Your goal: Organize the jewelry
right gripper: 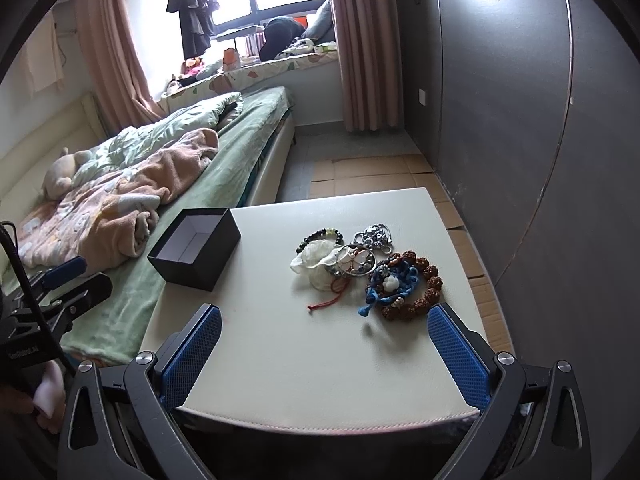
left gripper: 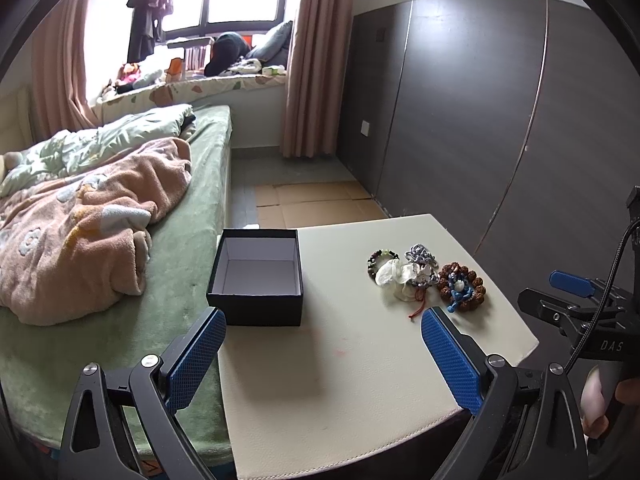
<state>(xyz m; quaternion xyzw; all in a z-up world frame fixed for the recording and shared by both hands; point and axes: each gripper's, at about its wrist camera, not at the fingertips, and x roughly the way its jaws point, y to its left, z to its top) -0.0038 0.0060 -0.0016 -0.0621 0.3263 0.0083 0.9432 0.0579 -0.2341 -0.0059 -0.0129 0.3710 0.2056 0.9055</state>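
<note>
Bedroom: we worked beside a green bed (left gripper: 188,248) under a curtained window.
Tabletop: our cream tabletop (right gripper: 304,360) carried everything for the job.
Box: a black box (left gripper: 256,276) sat open and empty at the tabletop's bed-side edge.
Jewelry: the jewelry pile (right gripper: 368,272) lay tangled well apart from the box, with a brown bead bracelet (right gripper: 424,292) nearest our right side.
Left tongs: our left tongs (left gripper: 324,344) hung wide, holding nothing, near the box.
Right tongs: our right tongs (right gripper: 324,344) hung wide and empty, just short of the pile.
Advice: we judged it best to lift one outer piece, lest cords drag neighbours.
</note>
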